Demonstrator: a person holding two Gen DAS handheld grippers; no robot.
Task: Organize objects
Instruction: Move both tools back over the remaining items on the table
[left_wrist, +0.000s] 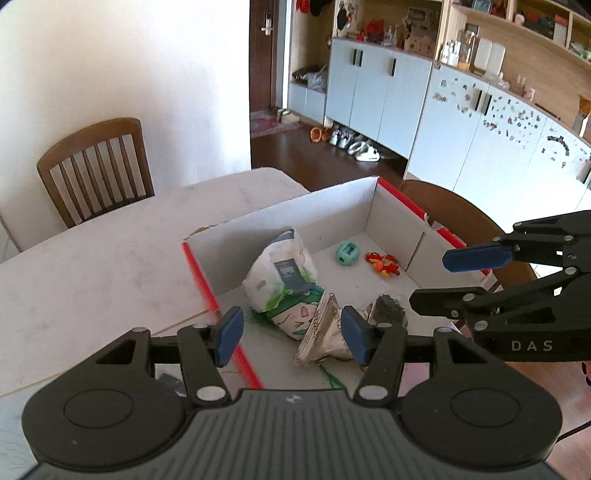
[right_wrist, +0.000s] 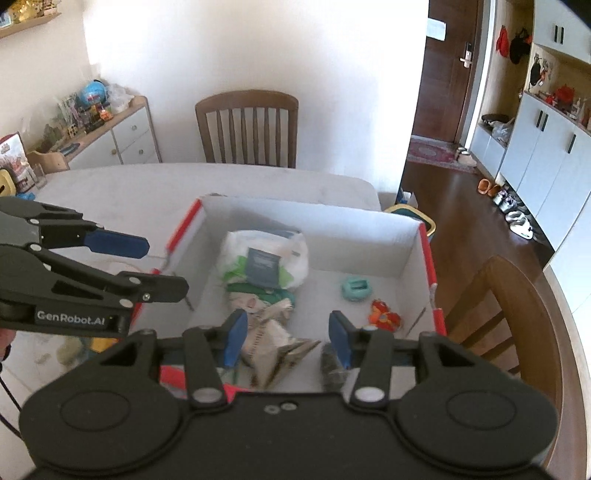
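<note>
Box (left_wrist: 295, 210) of white cardboard with red edges sits on the table (left_wrist: 92, 258), holding a white bag (left_wrist: 277, 273), foil packet (left_wrist: 325, 332), teal toy (left_wrist: 348, 253) and orange toy (left_wrist: 382, 263). Left gripper (left_wrist: 291, 332) and right gripper (right_wrist: 286, 338) hover above its near end, jaws apart, empty; the packet lies nearest. Legible: "DAS", "GenRobot.AI".

A white corrugated-cardboard box with red edges (left_wrist: 391, 214) looks matt. In it, near, a crinkled silvery foil packet (left_wrist: 325, 332) shines; further left, a white plastic bag (left_wrist: 277, 269) is glossy and wrinkled. The pale stone-look tabletop (left_wrist: 110, 258) is smooth, the brown wooden chair (right_wrist: 246, 129) satin.
</note>
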